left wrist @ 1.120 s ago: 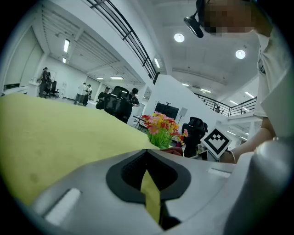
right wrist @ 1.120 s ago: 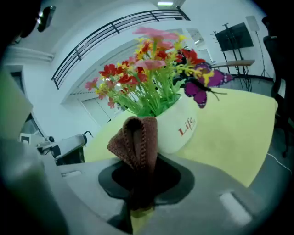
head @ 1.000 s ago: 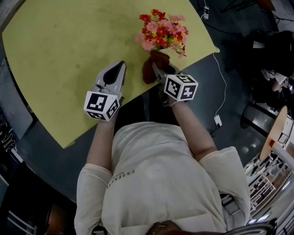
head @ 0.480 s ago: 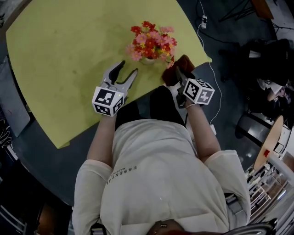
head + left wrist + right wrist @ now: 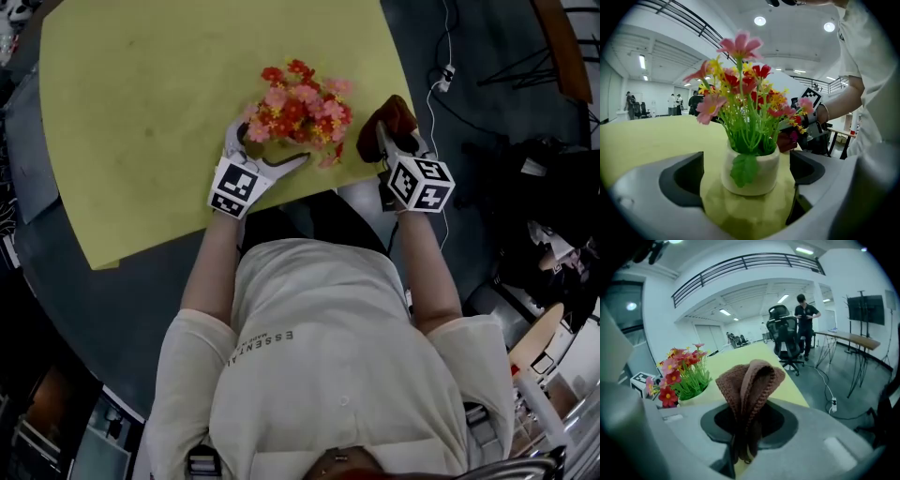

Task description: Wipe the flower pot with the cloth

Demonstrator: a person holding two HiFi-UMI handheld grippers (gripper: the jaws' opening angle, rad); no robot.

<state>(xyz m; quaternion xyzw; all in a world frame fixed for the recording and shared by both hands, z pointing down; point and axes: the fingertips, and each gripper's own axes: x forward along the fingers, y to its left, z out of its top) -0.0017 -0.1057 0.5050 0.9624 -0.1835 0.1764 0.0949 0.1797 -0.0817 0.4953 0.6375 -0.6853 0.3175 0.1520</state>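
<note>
So, stage: set-up for the wipe; as far as the pictures show, no wiping has begun.
Flower pot [image 5: 750, 171]: white, upright on the yellow worktop [image 5: 141, 94], close to the edge nearest the person, its flowers [image 5: 298, 112] hiding it from above.
Left hand-held gripper [image 5: 266, 148]: its jaws have just been opening and stand wide apart, one on each side of the pot, with a gap showing at both pads; the pot is not gripped.
Right hand-held gripper [image 5: 392, 141]: clamped on the cloth [image 5: 749, 380], a brown knitted piece folded and standing up out of the jaws.
Cloth and pot: apart; the cloth is held off to the right of the flowers, touching neither them nor the pot.
Done: cloth in grip, pot bracketed.
Left: probably steady the pot, bring the cloth to its wall, rub around it.
</note>
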